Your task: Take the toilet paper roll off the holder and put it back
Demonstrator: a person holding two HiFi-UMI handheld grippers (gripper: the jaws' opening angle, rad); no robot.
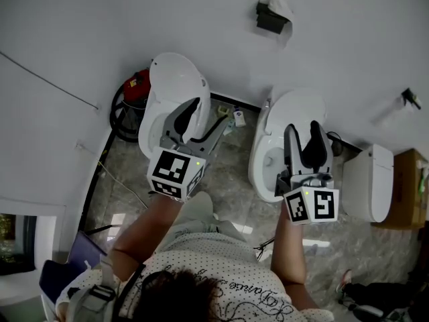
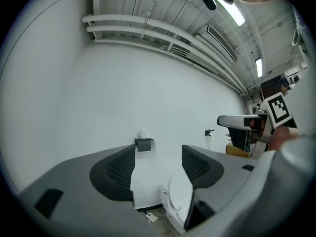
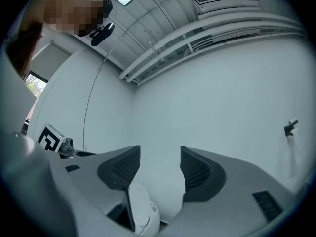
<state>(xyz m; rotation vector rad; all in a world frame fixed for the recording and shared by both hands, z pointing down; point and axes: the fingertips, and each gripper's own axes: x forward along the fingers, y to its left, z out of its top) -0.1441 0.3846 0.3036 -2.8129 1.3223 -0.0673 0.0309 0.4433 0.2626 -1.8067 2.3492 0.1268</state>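
Left gripper [image 2: 158, 154] and right gripper [image 3: 160, 154], fingers apart and empty, well short of the wall holder [image 1: 270, 19], its toilet paper roll [image 1: 279, 5] apparently untouched: task not begun.

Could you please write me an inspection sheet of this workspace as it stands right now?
Surface: grey stone-look floor, with a white wall behind it.
Job's things: black holder on the wall, with white toilet paper showing at it, untouched.
Clutter: red object with a dark hose loop beside the left toilet; small items on the floor between the toilets; cardboard box at the right.
Grippers: left gripper and right gripper are both open with nothing between the jaws, well short of the holder.
Cables: thin line running along the wall.
Surroundings: left toilet and right toilet, both white.
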